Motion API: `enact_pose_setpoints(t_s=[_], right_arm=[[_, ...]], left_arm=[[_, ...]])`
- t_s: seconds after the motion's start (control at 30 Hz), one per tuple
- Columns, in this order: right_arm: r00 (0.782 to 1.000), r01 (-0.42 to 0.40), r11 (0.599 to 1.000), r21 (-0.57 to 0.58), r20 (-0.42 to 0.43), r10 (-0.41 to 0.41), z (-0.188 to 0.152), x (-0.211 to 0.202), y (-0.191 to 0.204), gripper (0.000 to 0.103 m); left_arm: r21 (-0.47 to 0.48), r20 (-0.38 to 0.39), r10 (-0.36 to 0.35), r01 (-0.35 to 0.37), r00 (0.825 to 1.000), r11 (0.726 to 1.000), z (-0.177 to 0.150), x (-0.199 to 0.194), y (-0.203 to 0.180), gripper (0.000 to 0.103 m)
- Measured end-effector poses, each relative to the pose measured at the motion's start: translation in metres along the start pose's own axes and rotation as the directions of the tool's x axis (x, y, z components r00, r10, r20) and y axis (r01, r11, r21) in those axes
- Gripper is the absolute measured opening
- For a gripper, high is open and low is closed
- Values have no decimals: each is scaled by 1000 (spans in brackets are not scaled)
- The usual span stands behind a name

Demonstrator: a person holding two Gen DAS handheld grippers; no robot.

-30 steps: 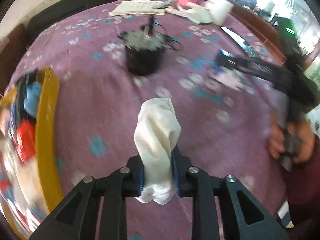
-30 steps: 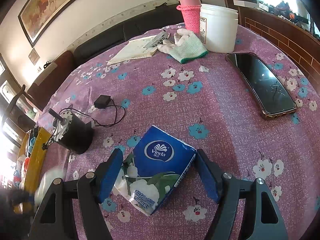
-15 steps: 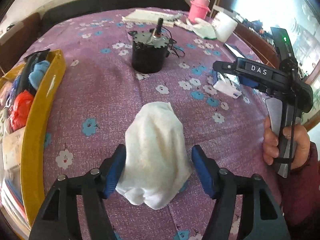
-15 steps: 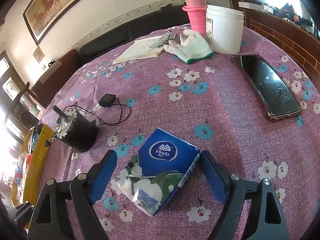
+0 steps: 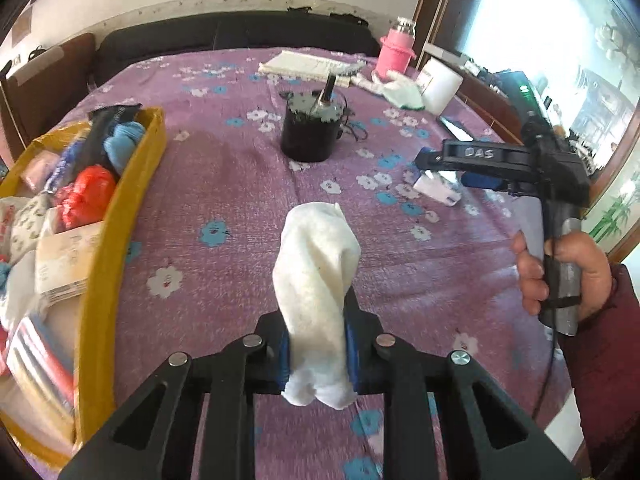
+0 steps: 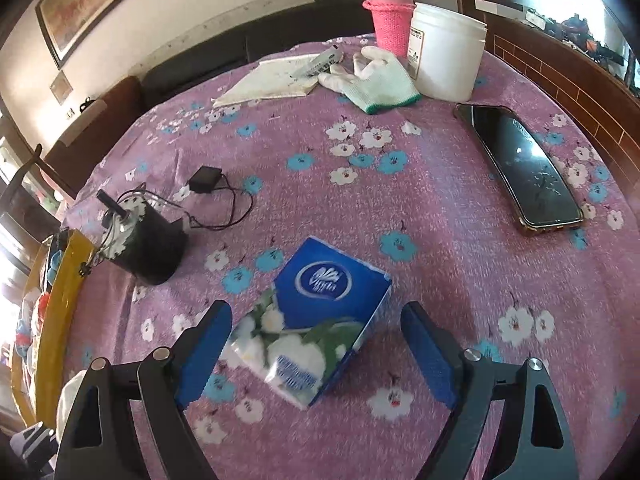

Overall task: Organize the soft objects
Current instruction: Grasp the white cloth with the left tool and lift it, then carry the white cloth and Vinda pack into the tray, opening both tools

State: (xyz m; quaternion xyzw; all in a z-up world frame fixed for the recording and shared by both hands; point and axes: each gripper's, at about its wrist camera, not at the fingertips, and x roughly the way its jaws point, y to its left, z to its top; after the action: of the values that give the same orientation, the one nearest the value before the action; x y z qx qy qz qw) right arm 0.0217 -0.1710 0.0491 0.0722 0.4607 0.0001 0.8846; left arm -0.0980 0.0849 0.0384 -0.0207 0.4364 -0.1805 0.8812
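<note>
Fingers again clamped on cloth

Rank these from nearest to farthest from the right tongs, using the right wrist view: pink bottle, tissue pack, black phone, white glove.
1. Tissue pack, between the open right tongs.
2. Black phone, ahead on the right.
3. White glove, farther back, centre.
4. Pink bottle, at the far edge.

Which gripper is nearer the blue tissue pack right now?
Right. The right gripper is open with the tissue pack lying between its fingers on the table. The left gripper is off to the side, shut on a white cloth.
</note>
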Motion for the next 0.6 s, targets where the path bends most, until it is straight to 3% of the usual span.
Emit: enact_pose_setpoints(t_s=[0.13,0.2,0.23,0.37,0.6], right_arm=[[991,129,988,-87,-25,-131,5,2,21,87],[987,147,983,-107,-46,-153,5,8,24,73],[985,158,982,-107,-50,-163,6,10,24,71],[985,166,979,-114,-24,-170,0,1,22,63],[995,104,983,-148,15,-103,-23,-38,35,62]], left_arm=[[-18,23,-3,4,1000,1000,-3,-17,2,20],[-26,32,-10,11,999,1000,-5,-24,4,20],[-28,37,-10,11,999,1000,-6,-27,5,20],[-51,65,-9,13,998,999,-12,-47,17,20],[-119,113,8,5,994,993,-23,-78,51,20]])
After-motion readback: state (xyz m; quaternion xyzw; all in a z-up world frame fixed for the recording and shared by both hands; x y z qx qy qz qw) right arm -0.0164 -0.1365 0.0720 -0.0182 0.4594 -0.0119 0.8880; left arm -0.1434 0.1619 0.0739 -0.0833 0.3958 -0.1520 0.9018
